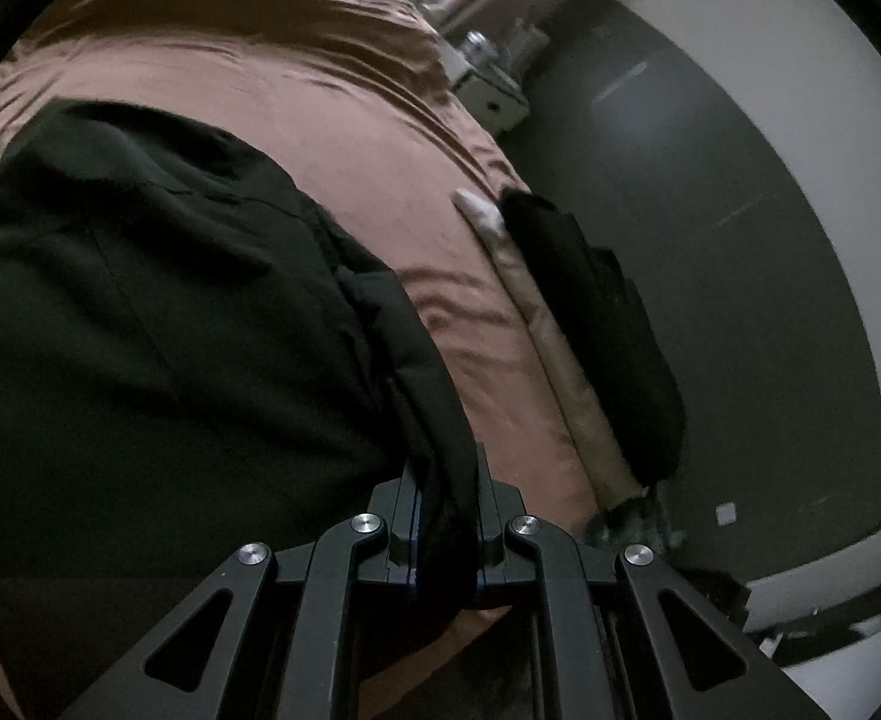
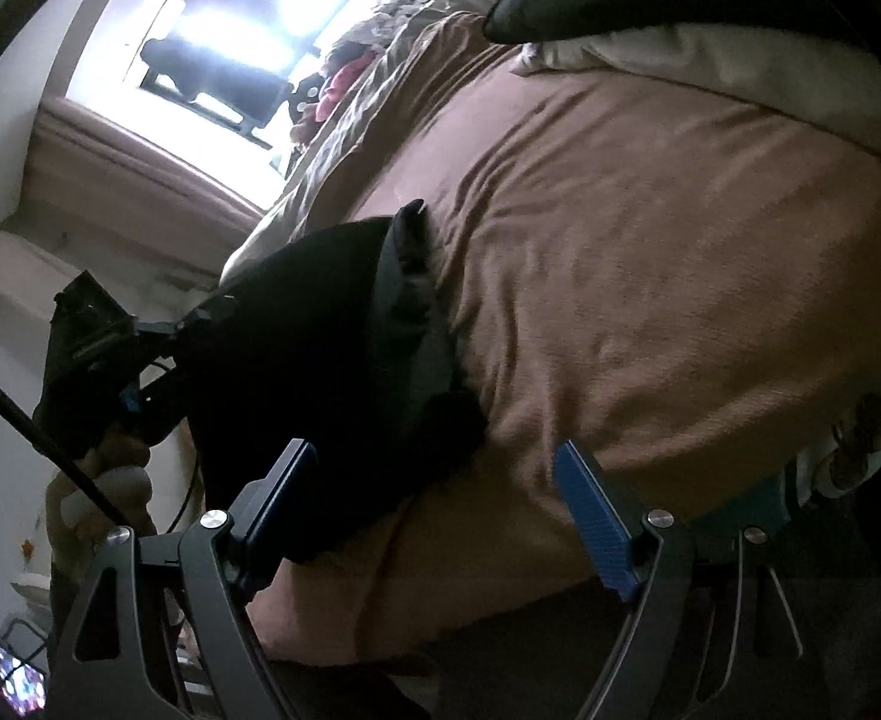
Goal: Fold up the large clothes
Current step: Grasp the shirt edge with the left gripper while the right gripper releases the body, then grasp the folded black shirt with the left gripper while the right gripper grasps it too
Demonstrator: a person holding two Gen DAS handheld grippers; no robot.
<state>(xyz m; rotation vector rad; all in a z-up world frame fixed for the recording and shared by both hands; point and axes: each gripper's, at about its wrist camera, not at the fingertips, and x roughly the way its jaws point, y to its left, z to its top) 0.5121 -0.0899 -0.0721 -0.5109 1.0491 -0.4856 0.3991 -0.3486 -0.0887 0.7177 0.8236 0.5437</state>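
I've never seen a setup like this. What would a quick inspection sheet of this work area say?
Surface: bed with wrinkled brown sheet.
Job's things: dark garment lying on the sheet, one edge gathered up.
Clutter: second dark item draped over the bed edge; heaped fabrics near the window.
Grippers: left gripper shut on the dark garment; right gripper with jaws wide apart, holding nothing.
Cables: black cable beside the left gripper's handle.
Surroundings: bright window, white wall.
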